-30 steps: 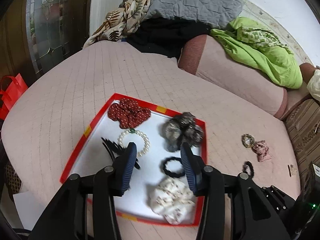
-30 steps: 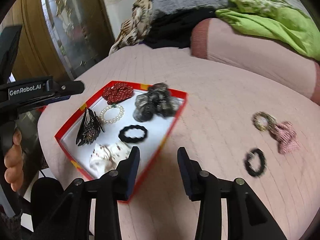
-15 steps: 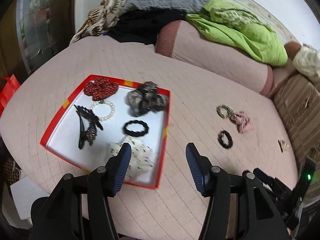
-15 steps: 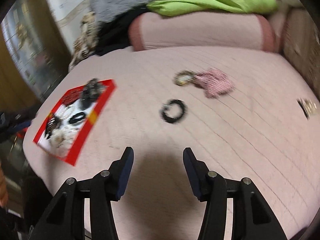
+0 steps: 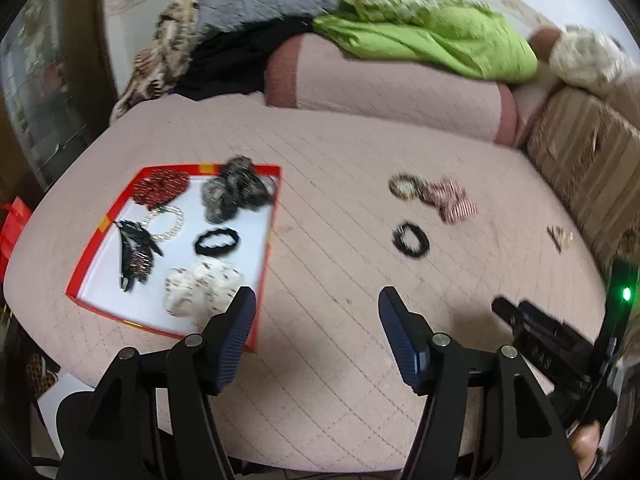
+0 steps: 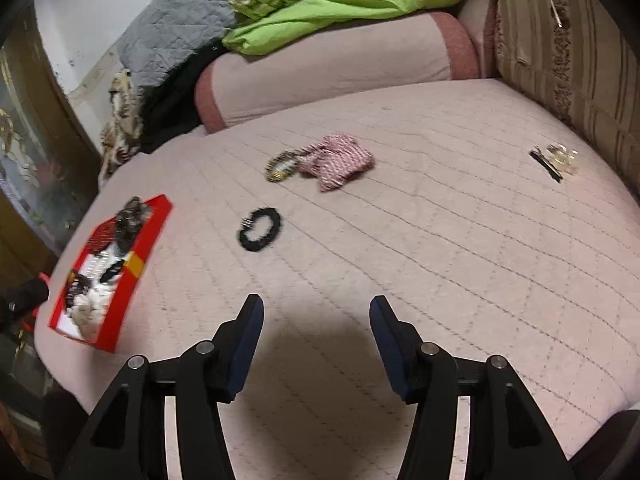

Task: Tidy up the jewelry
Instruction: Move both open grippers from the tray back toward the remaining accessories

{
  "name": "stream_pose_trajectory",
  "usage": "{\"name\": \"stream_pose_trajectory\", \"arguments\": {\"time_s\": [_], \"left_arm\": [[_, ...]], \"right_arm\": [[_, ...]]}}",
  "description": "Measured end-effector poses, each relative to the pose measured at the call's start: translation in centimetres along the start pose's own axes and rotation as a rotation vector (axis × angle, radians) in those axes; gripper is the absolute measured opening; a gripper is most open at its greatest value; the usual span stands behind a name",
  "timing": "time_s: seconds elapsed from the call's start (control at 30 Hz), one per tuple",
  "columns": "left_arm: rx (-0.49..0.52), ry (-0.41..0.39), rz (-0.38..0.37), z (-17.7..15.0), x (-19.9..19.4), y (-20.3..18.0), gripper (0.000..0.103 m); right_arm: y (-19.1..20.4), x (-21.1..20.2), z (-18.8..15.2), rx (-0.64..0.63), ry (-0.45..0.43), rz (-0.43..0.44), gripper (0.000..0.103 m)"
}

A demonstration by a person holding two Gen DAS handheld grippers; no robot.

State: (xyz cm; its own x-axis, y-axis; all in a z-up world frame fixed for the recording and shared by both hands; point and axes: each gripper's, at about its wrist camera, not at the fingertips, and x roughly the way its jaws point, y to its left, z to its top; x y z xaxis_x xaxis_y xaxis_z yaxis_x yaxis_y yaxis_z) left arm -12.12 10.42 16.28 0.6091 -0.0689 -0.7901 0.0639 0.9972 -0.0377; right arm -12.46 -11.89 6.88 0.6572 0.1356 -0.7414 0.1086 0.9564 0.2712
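The red tray (image 5: 267,246) already holds six pieces, among them a pearl bracelet (image 5: 166,224) and a black scrunchie (image 5: 217,241). Right of the tray, a black hair tie (image 6: 259,234), a gold ring (image 6: 283,165), a pink scrunchie (image 6: 338,160) and what looks like a clip (image 6: 554,161) lie loose on the bed (image 6: 400,240). Both the left hand-held gripper (image 5: 316,322) and the right hand-held gripper (image 6: 316,328) hang spread and empty.

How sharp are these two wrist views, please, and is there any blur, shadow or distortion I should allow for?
Left wrist view: motion blur smears the loose black hair tie and pink scrunchie; the red tray reads a little clearer. Right wrist view: the tray is blurred at the left edge, and a dark shadow lies on the quilt between the right gripper fingers. Both views bow straight lines, fisheye-style.
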Motion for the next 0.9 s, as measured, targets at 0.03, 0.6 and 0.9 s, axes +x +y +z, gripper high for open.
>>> {"name": "stream_pose_trajectory", "arguments": {"time_s": [0.03, 0.6, 0.9], "left_arm": [[0.014, 0.008, -0.005, -0.2, 0.3, -0.4, 0.063], [0.07, 0.033, -0.017, -1.0, 2.7, -1.6, 0.063], [0.078, 0.086, -0.079, 1.8, 6.3, -2.9, 0.063]], "right_arm": [[-0.2, 0.3, 0.0, 0.009, 0.014, 0.003, 0.06], [-0.4, 0.8, -0.2, -0.002, 0.009, -0.029, 0.06], [-1.8, 1.7, 3.1, -0.005, 0.016, -0.037, 0.06]]}}
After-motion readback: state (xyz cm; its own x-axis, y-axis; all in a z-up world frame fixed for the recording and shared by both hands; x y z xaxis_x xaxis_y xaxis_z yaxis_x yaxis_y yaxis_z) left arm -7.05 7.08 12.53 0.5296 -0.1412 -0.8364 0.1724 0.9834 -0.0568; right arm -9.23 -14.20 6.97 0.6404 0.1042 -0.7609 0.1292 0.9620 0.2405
